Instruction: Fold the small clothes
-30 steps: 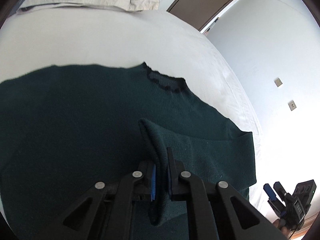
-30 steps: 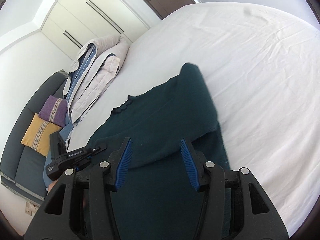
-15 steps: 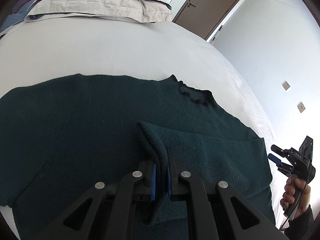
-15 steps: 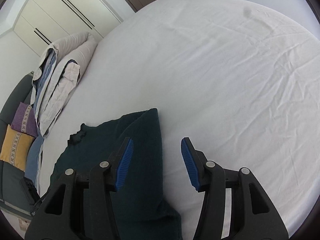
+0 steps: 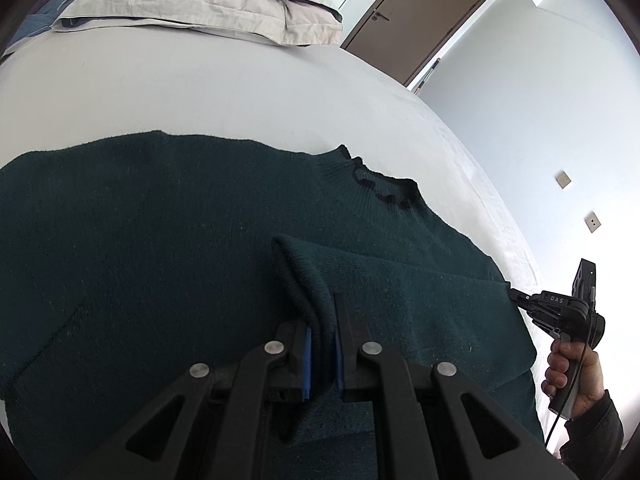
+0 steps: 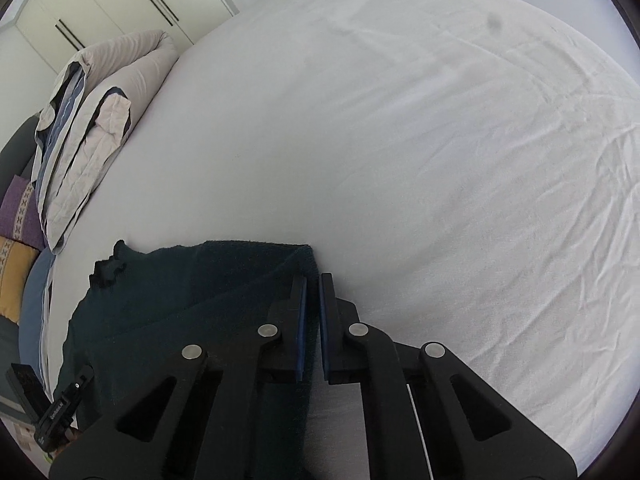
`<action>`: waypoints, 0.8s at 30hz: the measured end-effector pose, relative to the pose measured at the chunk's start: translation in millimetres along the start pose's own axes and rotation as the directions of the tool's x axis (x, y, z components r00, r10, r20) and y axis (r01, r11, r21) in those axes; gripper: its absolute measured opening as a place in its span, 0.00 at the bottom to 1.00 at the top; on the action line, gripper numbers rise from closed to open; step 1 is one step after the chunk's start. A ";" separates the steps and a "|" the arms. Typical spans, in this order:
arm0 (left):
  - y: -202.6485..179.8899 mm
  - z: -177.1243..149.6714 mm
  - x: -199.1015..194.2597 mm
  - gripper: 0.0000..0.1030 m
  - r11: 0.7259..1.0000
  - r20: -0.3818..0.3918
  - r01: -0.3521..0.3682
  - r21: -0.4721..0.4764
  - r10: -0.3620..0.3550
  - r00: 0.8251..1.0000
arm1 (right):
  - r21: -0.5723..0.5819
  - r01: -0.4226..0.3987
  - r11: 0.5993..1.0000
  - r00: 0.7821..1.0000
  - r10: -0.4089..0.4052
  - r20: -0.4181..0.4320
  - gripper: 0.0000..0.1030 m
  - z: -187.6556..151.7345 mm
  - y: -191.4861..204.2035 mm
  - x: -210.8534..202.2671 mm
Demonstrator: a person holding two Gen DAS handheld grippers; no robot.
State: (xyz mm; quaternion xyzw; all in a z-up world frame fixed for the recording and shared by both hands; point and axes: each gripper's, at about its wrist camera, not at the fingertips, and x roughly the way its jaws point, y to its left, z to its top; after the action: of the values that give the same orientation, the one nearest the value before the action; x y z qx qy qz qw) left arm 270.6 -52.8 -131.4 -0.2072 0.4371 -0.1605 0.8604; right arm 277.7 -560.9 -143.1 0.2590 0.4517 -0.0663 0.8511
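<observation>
A dark green knit sweater (image 5: 160, 240) lies spread on the white bed (image 5: 200, 92), its collar (image 5: 380, 188) toward the far side. My left gripper (image 5: 321, 320) is shut on a folded-over sleeve cuff (image 5: 304, 276) and holds it above the sweater's body. My right gripper (image 6: 313, 292) is shut at the sweater's outer fold edge (image 6: 308, 256); whether cloth is between its pads I cannot tell. It also shows at the right of the left wrist view (image 5: 516, 294), touching the sweater's corner.
Folded grey and blue bedding (image 5: 208, 4) is stacked at the head of the bed. Cushions (image 6: 16, 220) lie on a sofa at the left. A brown door (image 5: 416, 16) and wardrobe doors (image 6: 100, 4) stand beyond the bed.
My right gripper has closed from wide open and moved to the sweater's folded edge. My left gripper has kept the sleeve cuff and shifted slightly over the sweater.
</observation>
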 end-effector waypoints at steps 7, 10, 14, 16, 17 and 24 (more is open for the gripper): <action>10.2 -1.3 5.3 0.12 0.999 -0.004 0.026 -0.027 -0.027 1.000 | -0.009 0.077 0.997 0.994 -0.077 0.077 0.00 -12.2 -6.2 -19.3; 10.2 -2.6 6.5 0.12 0.999 -0.001 0.030 -0.026 -0.030 1.000 | 0.029 0.077 0.997 0.992 -0.080 0.095 0.05 -22.9 -13.6 -46.9; 7.7 -4.6 8.1 0.13 1.000 0.006 0.020 -0.015 -0.019 1.000 | -0.057 0.052 0.997 0.993 -0.046 0.107 0.40 -64.9 4.5 -80.4; 7.5 -5.4 7.8 0.13 1.000 0.007 0.020 -0.015 -0.020 1.000 | -0.066 0.009 0.998 0.994 -0.002 0.107 0.49 -85.5 13.9 -89.4; 7.6 -5.3 7.7 0.13 1.000 0.007 0.021 -0.016 -0.021 1.000 | -0.070 -0.002 0.998 0.995 0.009 0.099 0.49 -92.1 18.2 -90.7; 7.8 -5.8 8.1 0.12 0.999 0.005 0.028 -0.022 -0.028 1.000 | -0.209 0.094 0.973 0.995 -0.100 -0.019 0.40 -120.6 48.2 -55.1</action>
State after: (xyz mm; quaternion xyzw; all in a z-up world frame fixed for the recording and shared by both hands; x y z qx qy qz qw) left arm 271.2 -51.0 -143.9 -0.2230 0.4337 -0.1673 0.8568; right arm 173.7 -465.8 -135.6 0.1474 0.4806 -0.0563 0.8626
